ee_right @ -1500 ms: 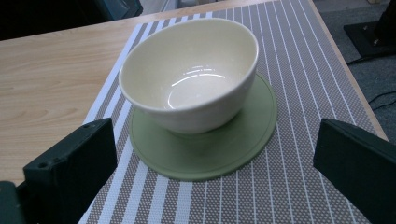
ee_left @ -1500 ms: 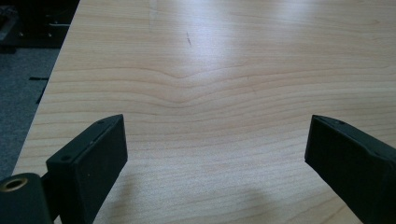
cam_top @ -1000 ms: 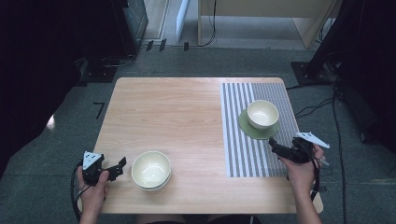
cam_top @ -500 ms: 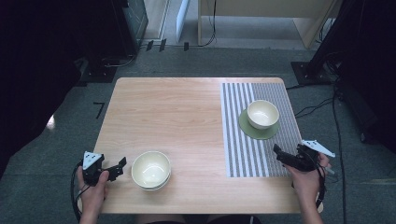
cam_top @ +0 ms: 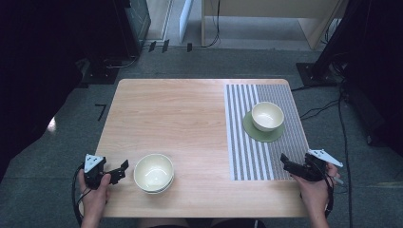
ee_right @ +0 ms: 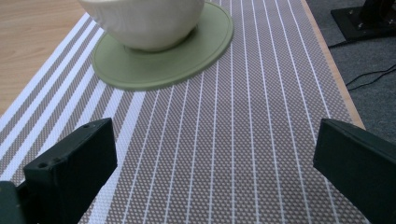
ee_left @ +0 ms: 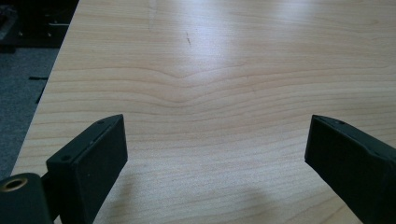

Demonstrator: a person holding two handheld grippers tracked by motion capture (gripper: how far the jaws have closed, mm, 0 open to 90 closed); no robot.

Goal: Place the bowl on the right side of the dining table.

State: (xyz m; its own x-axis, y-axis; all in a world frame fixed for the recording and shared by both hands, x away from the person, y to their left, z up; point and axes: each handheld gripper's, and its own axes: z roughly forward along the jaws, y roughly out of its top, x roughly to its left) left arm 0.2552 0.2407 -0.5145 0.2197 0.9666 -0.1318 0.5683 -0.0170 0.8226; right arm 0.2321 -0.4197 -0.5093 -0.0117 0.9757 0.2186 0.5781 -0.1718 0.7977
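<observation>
- On the table [cam_top: 190, 114]: a striped mat [cam_top: 263, 128] covers its right part.
- Near front edge, left of centre: cream bowl [cam_top: 153, 173], seemingly stacked on another.
- On the mat: second cream bowl [cam_top: 267, 115], sitting on a green saucer [cam_top: 263, 132].
- Left claw [cam_top: 119, 169]: jaws apart, empty, just beside the near bowl, over bare wood.
- Right claw [cam_top: 288, 163]: jaws apart, empty, at the mat's near right corner, pointing toward the saucer.
</observation>
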